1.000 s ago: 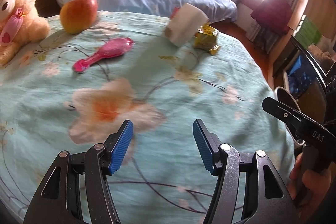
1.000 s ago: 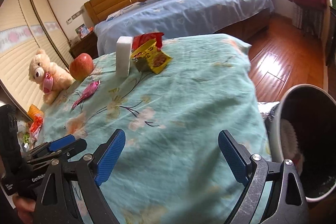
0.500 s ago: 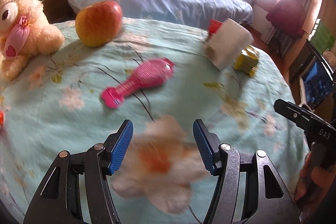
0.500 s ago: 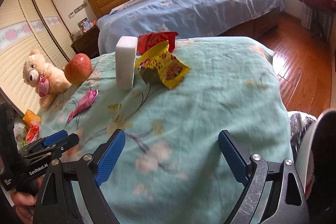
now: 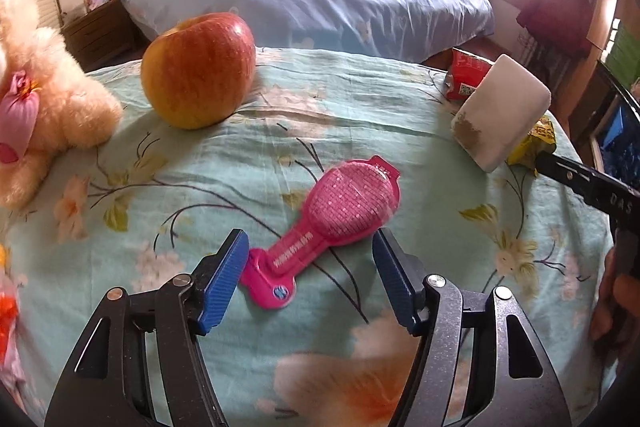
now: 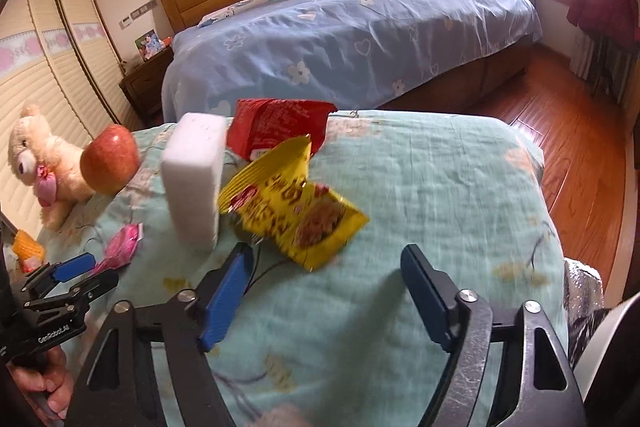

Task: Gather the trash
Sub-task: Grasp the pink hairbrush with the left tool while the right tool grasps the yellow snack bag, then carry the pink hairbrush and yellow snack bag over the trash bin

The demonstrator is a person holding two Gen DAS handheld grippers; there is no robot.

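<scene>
A yellow snack wrapper (image 6: 296,211) lies crumpled on the teal flowered bedspread (image 6: 440,187), with a red wrapper (image 6: 276,125) just behind it. My right gripper (image 6: 328,255) hovers at the yellow wrapper's near corner. Its jaws are closing, and the pads touch nothing. My left gripper (image 5: 310,243) has its jaws opening over the handle of a pink hairbrush (image 5: 340,211); the handle lies between the tips, untouched. Both wrappers also show far right in the left wrist view: red wrapper (image 5: 464,75), yellow wrapper (image 5: 536,143).
A white foam block (image 6: 196,183) stands upright beside the wrappers. An apple (image 5: 198,71) and a teddy bear (image 5: 44,107) sit at the back left. Orange wrappers (image 6: 26,249) lie at the left edge. A bin's white rim (image 6: 612,339) shows low right. A blue bed (image 6: 360,39) stands behind.
Both grippers have travelled across the bedspread toward the objects. The brush now lies between the left tips, and the yellow wrapper sits close before the right ones. The right jaws have narrowed. The bin has slid almost out of view.
</scene>
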